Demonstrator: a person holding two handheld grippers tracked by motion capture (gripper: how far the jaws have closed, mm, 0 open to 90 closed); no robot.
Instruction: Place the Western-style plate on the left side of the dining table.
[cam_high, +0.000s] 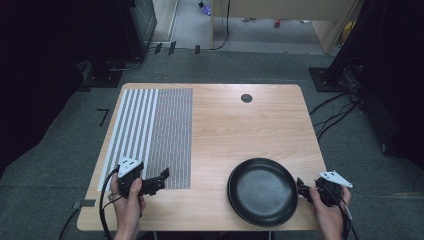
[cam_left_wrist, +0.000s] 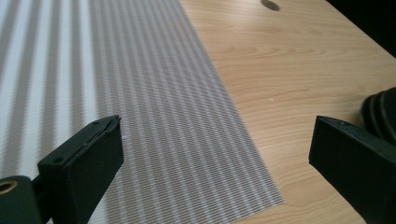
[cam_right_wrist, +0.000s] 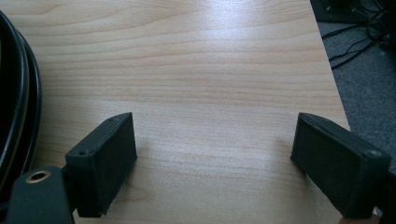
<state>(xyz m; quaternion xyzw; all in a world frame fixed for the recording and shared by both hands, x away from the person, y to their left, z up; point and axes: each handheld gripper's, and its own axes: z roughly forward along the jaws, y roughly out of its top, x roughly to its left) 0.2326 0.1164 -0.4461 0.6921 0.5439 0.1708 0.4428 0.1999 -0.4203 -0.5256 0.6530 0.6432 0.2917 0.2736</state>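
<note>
A black round dish (cam_high: 262, 190) sits on the wooden table (cam_high: 240, 130) near its front right corner. A grey-and-white striped mat (cam_high: 150, 135) covers the table's left part. My left gripper (cam_high: 161, 180) is open above the mat's near right corner, holding nothing. In the left gripper view, the left gripper (cam_left_wrist: 215, 154) stands wide apart over the mat (cam_left_wrist: 140, 93), with the dish's rim (cam_left_wrist: 380, 112) at the right. My right gripper (cam_high: 301, 189) hovers open just right of the dish. The right gripper view shows the right gripper (cam_right_wrist: 215, 158) over bare wood, with the dish's rim (cam_right_wrist: 18, 93) at the left.
A small dark round hole (cam_high: 246, 98) marks the table's far side. Grey carpet surrounds the table, with cables (cam_high: 335, 115) on the floor to the right. The table's right edge (cam_right_wrist: 334, 84) runs close to my right gripper.
</note>
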